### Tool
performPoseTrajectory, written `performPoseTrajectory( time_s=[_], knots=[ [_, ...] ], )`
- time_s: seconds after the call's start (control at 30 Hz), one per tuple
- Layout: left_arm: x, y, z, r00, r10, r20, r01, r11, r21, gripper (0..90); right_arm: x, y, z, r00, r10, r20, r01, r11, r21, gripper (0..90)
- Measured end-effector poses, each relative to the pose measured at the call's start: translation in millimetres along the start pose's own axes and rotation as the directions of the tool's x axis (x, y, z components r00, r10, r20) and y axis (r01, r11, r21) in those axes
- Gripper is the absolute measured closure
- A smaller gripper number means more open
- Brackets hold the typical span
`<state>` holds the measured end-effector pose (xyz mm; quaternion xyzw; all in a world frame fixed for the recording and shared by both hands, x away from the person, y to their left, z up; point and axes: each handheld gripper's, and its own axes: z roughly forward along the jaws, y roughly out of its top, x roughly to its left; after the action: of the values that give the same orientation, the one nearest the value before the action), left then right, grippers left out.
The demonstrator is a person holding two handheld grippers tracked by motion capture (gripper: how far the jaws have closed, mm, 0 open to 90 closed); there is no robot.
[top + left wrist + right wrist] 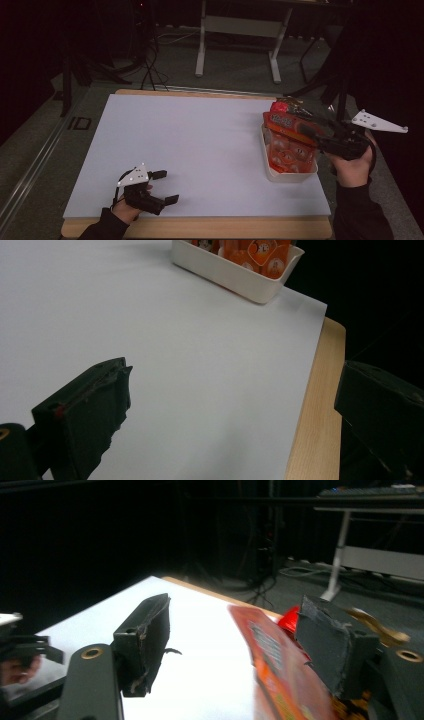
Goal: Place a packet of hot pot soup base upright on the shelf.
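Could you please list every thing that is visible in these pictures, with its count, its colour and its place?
white sheet: one, white, covers most of the table top.
table: one, light wood, its edge shows around the sheet.
white tray: one, white, at the right edge of the sheet.
orange packets: several, orange and red, stacked in the tray; the exact count cannot be told.
flat orange packet: one, orange-red, stands tilted between the right gripper's jaws, close to one of them.
white desk frame: one, white, on the floor behind the table.
left gripper: one, black, near the front left corner, jaws open, nothing between them.
right gripper: one, black, above the tray, jaws apart.
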<state>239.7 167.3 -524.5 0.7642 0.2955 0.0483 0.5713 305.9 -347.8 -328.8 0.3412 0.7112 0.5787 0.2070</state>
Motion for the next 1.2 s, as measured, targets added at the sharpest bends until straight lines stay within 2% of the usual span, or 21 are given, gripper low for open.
performPoseTrajectory(
  time_s=[0.27,0.33,0.43,0.57,0.6,0.8,1.2],
  knots=[
    [0.0,-0.1,-0.2,1.0000,0.000,-0.003,0.000,1.0000,0.000,1.6,25.6,5.0,9.2,0.9974,-0.028,-0.067,0.028,1.000,0.005,23.0],
    [-0.1,0.1,-0.4,1.0000,0.001,-0.003,-0.001,1.0000,-0.001,1.6,28.2,4.3,11.0,0.9967,-0.027,-0.077,0.028,1.000,0.008,21.2],
    [-0.6,0.0,-0.6,1.0000,0.004,-0.005,-0.004,1.0000,0.000,1.6,37.5,-0.2,18.2,0.9919,-0.023,-0.125,0.025,1.000,0.014,15.4],
    [-1.0,-0.3,-0.1,1.0000,0.006,-0.002,-0.006,1.0000,0.003,1.6,45.3,-6.7,26.0,0.9851,-0.018,-0.171,0.025,0.999,0.041,13.4],
    [-1.2,-0.3,-0.1,1.0000,0.006,-0.002,-0.006,1.0000,0.003,1.6,47.4,-9.8,29.0,0.9813,-0.014,-0.192,0.024,0.998,0.051,12.5],
    [-1.7,-0.3,-0.2,1.0000,0.007,0.000,-0.007,1.0000,0.000,1.6,57.5,-27.1,43.4,0.9728,0.003,-0.231,0.022,0.994,0.107,11.8],
    [-2.1,0.0,-0.3,1.0000,0.010,0.000,-0.010,1.0000,0.001,1.6,76.5,-67.4,69.2,0.9661,-0.014,-0.258,0.063,0.982,0.181,13.3]
  ],
)
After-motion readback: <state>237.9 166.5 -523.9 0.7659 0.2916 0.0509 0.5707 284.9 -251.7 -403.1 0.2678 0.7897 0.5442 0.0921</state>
